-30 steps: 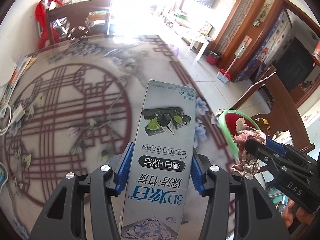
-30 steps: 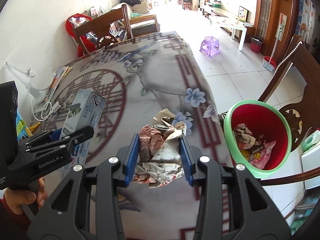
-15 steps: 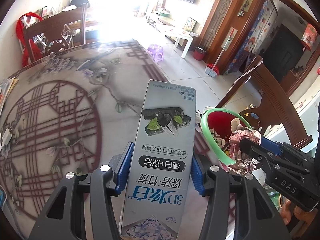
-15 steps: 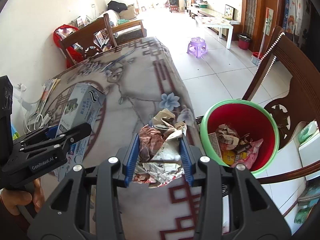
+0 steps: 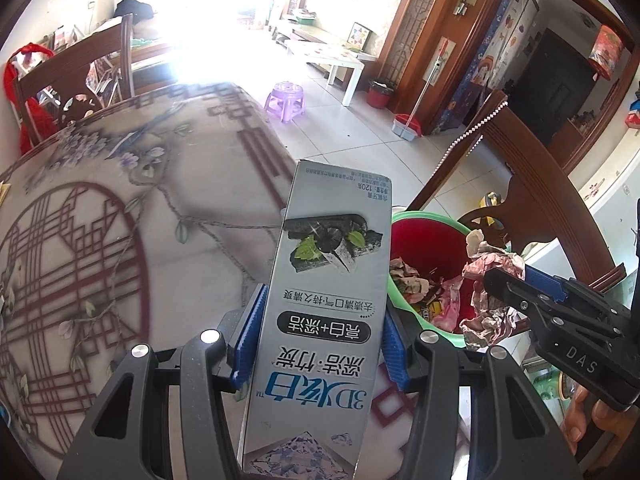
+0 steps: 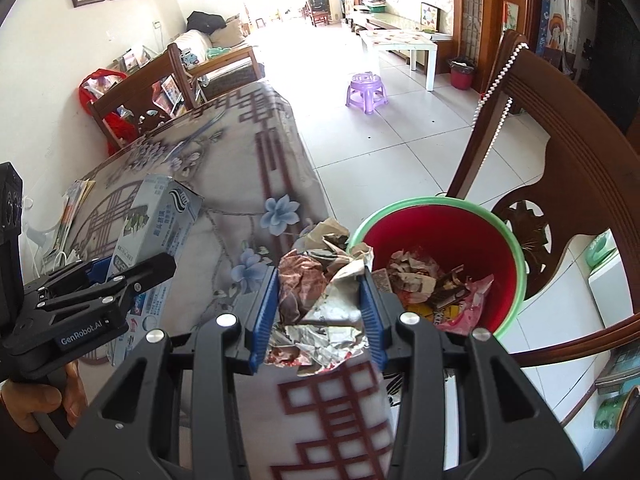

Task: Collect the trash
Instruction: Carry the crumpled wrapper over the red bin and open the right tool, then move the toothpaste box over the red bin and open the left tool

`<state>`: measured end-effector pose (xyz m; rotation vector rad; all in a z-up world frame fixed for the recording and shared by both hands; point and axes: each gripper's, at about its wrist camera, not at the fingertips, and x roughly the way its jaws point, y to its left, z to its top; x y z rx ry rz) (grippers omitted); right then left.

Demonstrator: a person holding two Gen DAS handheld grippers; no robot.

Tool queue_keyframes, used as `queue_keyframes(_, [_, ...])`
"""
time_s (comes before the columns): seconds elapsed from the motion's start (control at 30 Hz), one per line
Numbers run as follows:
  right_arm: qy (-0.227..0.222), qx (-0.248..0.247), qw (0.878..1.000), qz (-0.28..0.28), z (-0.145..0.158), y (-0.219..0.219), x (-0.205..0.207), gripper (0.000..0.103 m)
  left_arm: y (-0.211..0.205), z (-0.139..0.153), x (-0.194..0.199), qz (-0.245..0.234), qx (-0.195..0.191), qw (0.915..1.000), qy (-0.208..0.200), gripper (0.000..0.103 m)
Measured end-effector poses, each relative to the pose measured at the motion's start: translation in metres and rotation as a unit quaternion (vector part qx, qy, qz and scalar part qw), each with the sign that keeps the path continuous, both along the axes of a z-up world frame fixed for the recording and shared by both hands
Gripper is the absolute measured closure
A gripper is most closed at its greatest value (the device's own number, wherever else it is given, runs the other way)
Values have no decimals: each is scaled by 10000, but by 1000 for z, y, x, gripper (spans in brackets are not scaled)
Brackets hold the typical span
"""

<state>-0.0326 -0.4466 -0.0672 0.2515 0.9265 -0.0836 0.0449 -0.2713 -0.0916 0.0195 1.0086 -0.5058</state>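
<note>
My left gripper (image 5: 318,328) is shut on a long grey toothpaste box (image 5: 328,292), which it holds over the table's right edge. In the right wrist view that box (image 6: 160,224) sticks up from the left gripper (image 6: 120,280) at the left. My right gripper (image 6: 318,312) is shut on a crumpled wad of paper and foil (image 6: 320,304), just left of the bin's rim. In the left wrist view the wad (image 5: 490,292) hangs over the bin. The red bin with a green rim (image 6: 444,216) stands on the floor beside the table and holds wrappers and paper.
The table (image 6: 240,168) has a patterned cloth with red lattice and flowers. A carved wooden chair (image 6: 560,152) curves round the bin on the right. Another chair (image 5: 80,76) stands at the table's far end. A purple stool (image 6: 366,92) sits on the tiled floor beyond.
Both grippers have carried their loads rightward from over the table toward the bin. The wad has gone from above the tabletop to the bin's rim, and both grips stay the same.
</note>
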Motion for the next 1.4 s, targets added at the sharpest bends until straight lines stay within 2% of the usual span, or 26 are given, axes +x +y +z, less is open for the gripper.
queue_keyframes(0.73, [68,49,9987,-505,-9,-74,0,65,-78,-6,9,-523,132,9985,33,54])
queue_keyframes(1.03, [171,-56,9974,-693,-24,-101,10,64,-107,-16,15,-766,186,9967,168,54])
queue_keyframes(1.1, [181,-72,9971,-730,-30,-107,16,61,-116,-20,19,-854,210,9959,191,54])
queue_keyframes(1.13, [202,-76,9969,-762,-33,-110,19,53,-121,-22,21,-907,224,9955,188,54])
queue_keyframes(1.23, [204,-140,9945,-1016,-37,-121,21,40,-138,-27,29,-1038,230,9941,194,54])
queue_keyframes(1.4, [96,-281,9905,-1346,-30,-133,10,37,-171,-38,36,-1369,240,9900,246,57])
